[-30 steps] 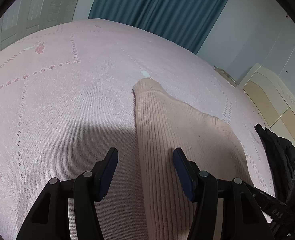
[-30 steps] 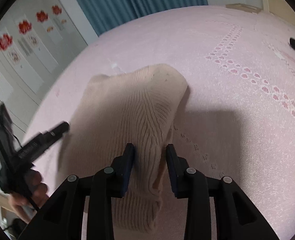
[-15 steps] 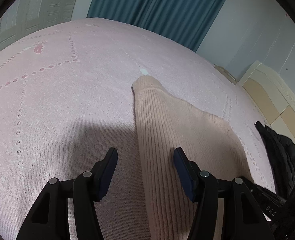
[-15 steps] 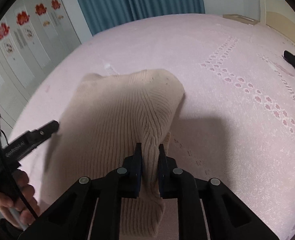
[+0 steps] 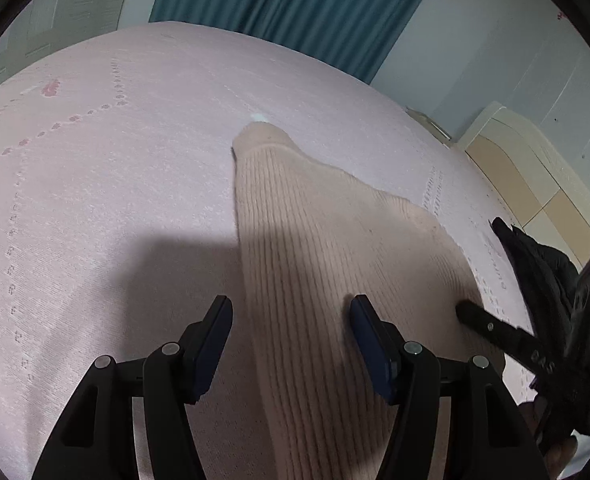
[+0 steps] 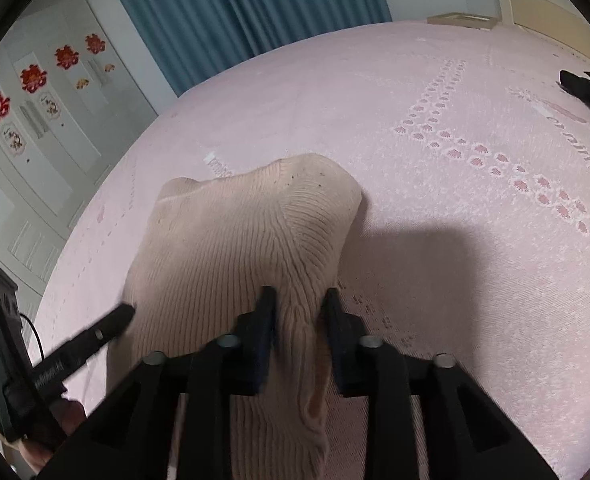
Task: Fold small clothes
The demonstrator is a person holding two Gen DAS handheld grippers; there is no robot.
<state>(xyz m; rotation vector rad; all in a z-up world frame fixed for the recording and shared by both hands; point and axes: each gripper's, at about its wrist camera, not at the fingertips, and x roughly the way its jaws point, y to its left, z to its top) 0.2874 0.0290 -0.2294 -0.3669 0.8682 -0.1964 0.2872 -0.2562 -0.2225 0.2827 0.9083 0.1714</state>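
The beige ribbed knit point(image 6: 235, 240) lies flat on the pink bedspread point(image 6: 455, 208). Your right gripper point(image 6: 299, 316) pinches a raised ridge along its right edge; your left gripper point(image 5: 291, 332) stands spread astride the opposite edge, gripping nothing. Close the left on its edge before lifting, so both sides rise evenly. No containers are in view.

A beige ribbed knit garment point(image 6: 231, 248) lies rumpled on the pink bedspread point(image 6: 435, 248).
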